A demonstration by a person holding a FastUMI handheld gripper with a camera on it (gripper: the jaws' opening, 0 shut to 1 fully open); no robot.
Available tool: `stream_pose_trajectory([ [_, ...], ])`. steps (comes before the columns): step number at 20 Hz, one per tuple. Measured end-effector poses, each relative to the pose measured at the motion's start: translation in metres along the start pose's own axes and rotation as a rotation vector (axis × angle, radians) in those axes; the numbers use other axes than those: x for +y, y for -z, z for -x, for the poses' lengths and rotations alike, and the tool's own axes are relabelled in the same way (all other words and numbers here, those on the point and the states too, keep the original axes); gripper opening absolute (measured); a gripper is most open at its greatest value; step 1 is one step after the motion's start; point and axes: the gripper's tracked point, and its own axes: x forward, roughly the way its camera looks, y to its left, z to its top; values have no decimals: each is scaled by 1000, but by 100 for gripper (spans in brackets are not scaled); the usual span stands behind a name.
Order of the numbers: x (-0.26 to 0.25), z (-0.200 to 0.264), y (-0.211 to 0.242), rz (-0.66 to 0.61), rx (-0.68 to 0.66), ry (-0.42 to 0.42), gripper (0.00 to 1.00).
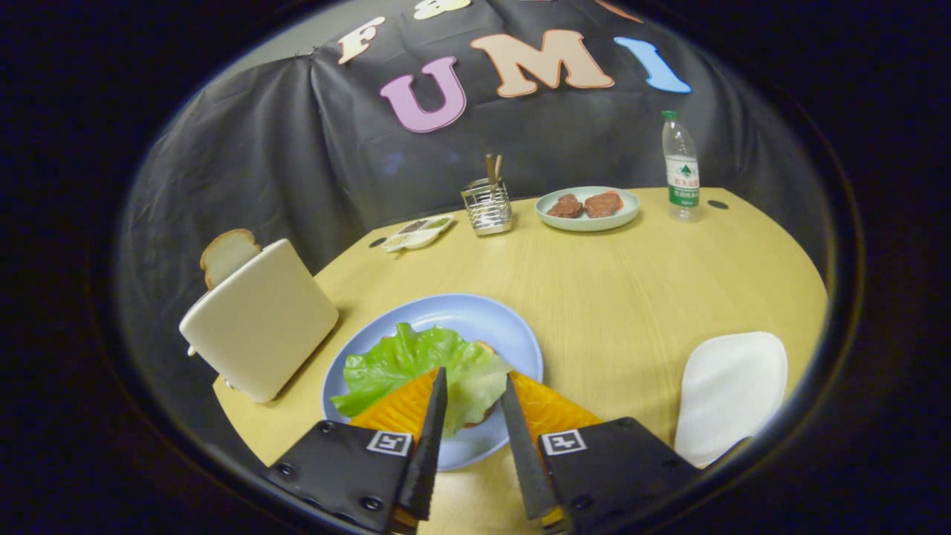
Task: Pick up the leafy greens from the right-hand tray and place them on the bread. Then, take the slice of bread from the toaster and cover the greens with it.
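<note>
The tongs [475, 386] stand apart with a moderate gap between the fingers and nothing clamped; the two fingertips [440, 380] hang over the near part of the blue plate [513, 327].

The leafy greens [416, 364] lie spread on the blue plate, directly ahead of the tongs and partly between the fingers. The leaf reaches into the gap. Whether either finger touches it cannot be told. A narrow brown edge of the bread [484, 346] shows under the greens at their far right side; the rest of that slice is covered by the leaf.

The blue plate sits on the light wooden worktop [631, 282], near its front edge. Left of the plate, just beside it, stands the cream toaster [260, 319], tilted in the view, with the slice of bread [226, 254] standing up out of its top at the far end. To the right of the tongs, well apart from the plate, lies the white tray [732, 390], its surface bare.

Beyond the plate, at the far side of the worktop: a small divided condiment dish [417, 232], a wire holder [487, 208] with wooden sticks upright in it, a pale green plate [587, 209] bearing two brown meat pieces [585, 205], and an upright water bottle [680, 169] just right of that plate.
</note>
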Motion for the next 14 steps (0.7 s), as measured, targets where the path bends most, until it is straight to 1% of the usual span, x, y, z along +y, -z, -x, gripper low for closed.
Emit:
stream_pose_trajectory([
  [3, 3, 25, -19, 28, -56, -7, 68],
  [8, 21, 81, -71, 71, -173, -37, 100],
  [11, 46, 110, -111, 97, -264, -66, 100],
  [14, 86, 132, -147, 105, -332, -126, 100],
])
